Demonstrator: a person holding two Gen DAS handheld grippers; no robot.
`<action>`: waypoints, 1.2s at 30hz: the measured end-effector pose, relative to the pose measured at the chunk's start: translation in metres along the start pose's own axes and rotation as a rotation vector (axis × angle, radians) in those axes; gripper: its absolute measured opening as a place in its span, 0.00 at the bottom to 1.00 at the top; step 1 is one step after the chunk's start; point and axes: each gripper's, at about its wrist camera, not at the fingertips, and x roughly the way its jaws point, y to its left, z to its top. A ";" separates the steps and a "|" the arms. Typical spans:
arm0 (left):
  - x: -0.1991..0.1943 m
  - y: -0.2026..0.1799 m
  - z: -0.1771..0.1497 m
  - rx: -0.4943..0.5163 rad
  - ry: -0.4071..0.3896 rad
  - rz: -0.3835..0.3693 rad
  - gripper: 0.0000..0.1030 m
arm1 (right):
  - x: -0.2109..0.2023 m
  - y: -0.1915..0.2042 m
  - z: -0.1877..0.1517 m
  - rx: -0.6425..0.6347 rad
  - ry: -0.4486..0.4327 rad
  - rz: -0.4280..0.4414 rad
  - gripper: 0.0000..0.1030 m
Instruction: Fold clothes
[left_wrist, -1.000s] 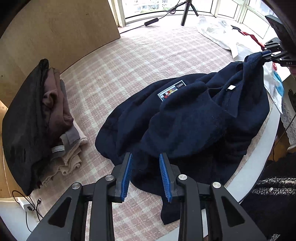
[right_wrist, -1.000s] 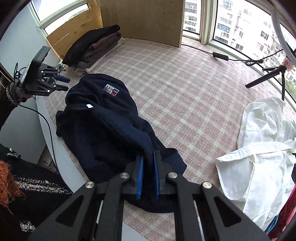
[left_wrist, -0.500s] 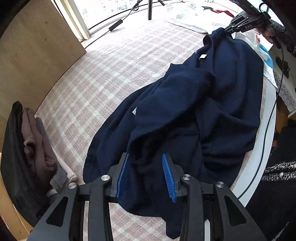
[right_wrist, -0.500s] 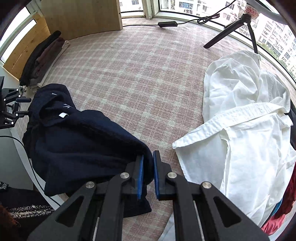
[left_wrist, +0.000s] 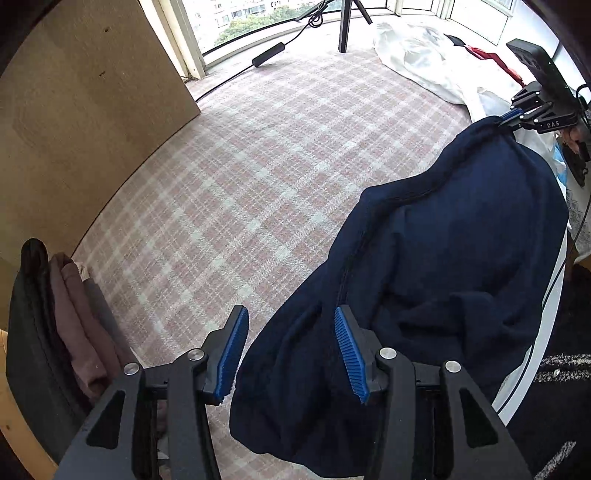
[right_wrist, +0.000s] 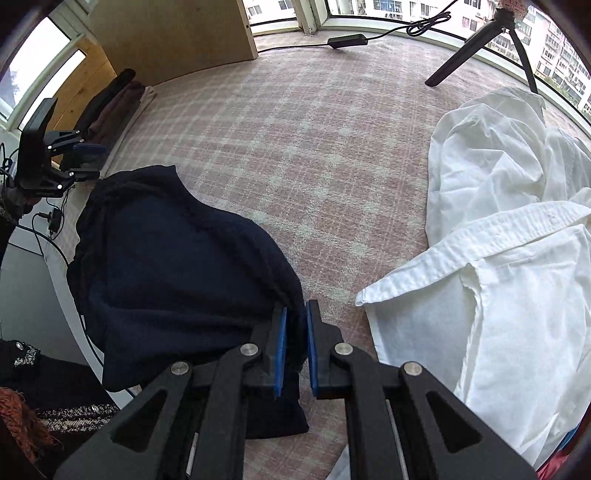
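the right gripper (right_wrist: 294, 343) is clamped on a fold of the navy sweater (right_wrist: 177, 280), its blue pads nearly together with dark cloth pinched between them. in the left wrist view that same gripper (left_wrist: 511, 119) shows far off at the upper right, holding the sweater's top corner raised. the left gripper (left_wrist: 291, 354) stands wide apart, its ribbed blue pads (left_wrist: 232, 352) on either side of the sweater's lower edge, with cloth lying between them but not squeezed. the sweater hangs stretched between the two grippers along the near edge of the surface, part of it draping over the white rim (left_wrist: 543, 332). it rests on a pink and white checked cloth (left_wrist: 266, 177) that covers the surface. to the left of the left gripper sits a stack of folded clothes (left_wrist: 62, 325), dark, brown and beige. right of the right gripper lies a crumpled white shirt (right_wrist: 509, 229), well apart from the stack. a black tripod leg (right_wrist: 476, 44) and a cable with a black power brick (right_wrist: 347, 40) stand at the far edge by the windows, beside a wooden panel (left_wrist: 81, 110).
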 end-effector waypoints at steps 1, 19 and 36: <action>0.003 -0.001 -0.001 -0.003 0.014 -0.032 0.48 | 0.001 0.000 0.001 -0.006 0.004 0.004 0.10; 0.031 -0.021 -0.011 -0.111 0.078 -0.106 0.03 | 0.032 0.000 0.004 -0.032 0.051 0.039 0.25; -0.112 -0.035 -0.028 -0.159 -0.170 0.093 0.03 | -0.083 0.042 0.013 -0.075 -0.297 0.045 0.05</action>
